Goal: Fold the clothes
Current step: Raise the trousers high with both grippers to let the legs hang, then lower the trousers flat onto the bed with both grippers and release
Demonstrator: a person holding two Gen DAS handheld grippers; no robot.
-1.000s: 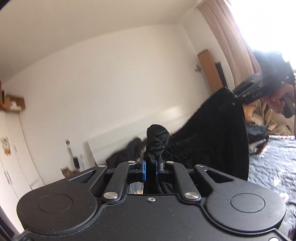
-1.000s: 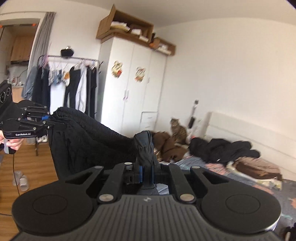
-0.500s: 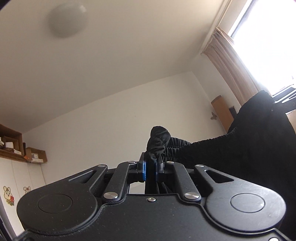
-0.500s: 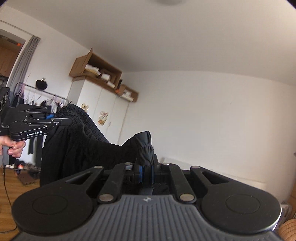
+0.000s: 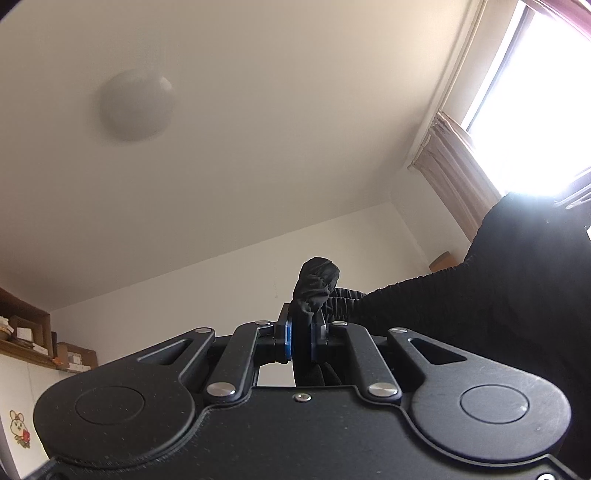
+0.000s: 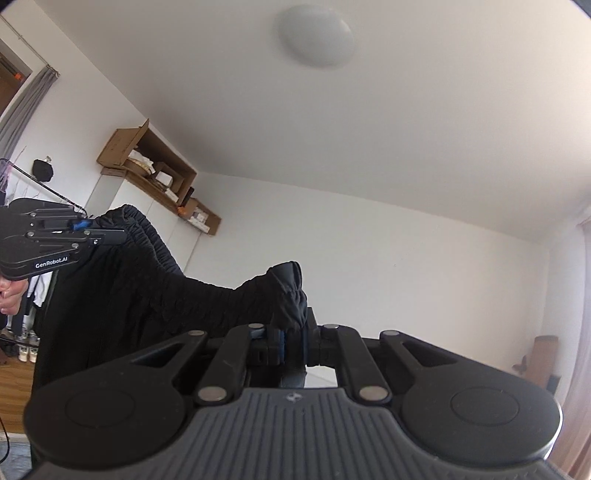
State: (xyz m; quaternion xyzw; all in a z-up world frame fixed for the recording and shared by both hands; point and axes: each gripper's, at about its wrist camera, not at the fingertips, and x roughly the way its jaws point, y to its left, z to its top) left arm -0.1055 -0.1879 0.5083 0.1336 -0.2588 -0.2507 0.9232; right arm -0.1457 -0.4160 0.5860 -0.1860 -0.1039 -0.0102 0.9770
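Note:
A black garment with a gathered elastic waistband (image 5: 517, 295) (image 6: 140, 288) is stretched in the air between both grippers. In the left wrist view my left gripper (image 5: 301, 338) is shut on a bunched end of the waistband, and the cloth runs off to the right and hangs down. In the right wrist view my right gripper (image 6: 291, 341) is shut on the other bunched end. The left gripper (image 6: 85, 230) shows there too, at the far left, clamped on the waistband and held by a hand (image 6: 9, 295). Both cameras tilt up toward the ceiling.
A round ceiling lamp (image 5: 136, 105) (image 6: 314, 35) is overhead. A bright window with a beige curtain (image 5: 458, 184) is at the right. Cardboard boxes (image 6: 147, 162) sit on a white wardrobe, with a clothes rack (image 6: 22, 177) and wooden floor (image 6: 14, 384) at the left.
Both grippers have risen and tilted upward with the garment. The bed, the cat and the clothes piles have dropped out of view, and the ceiling now fills both views.

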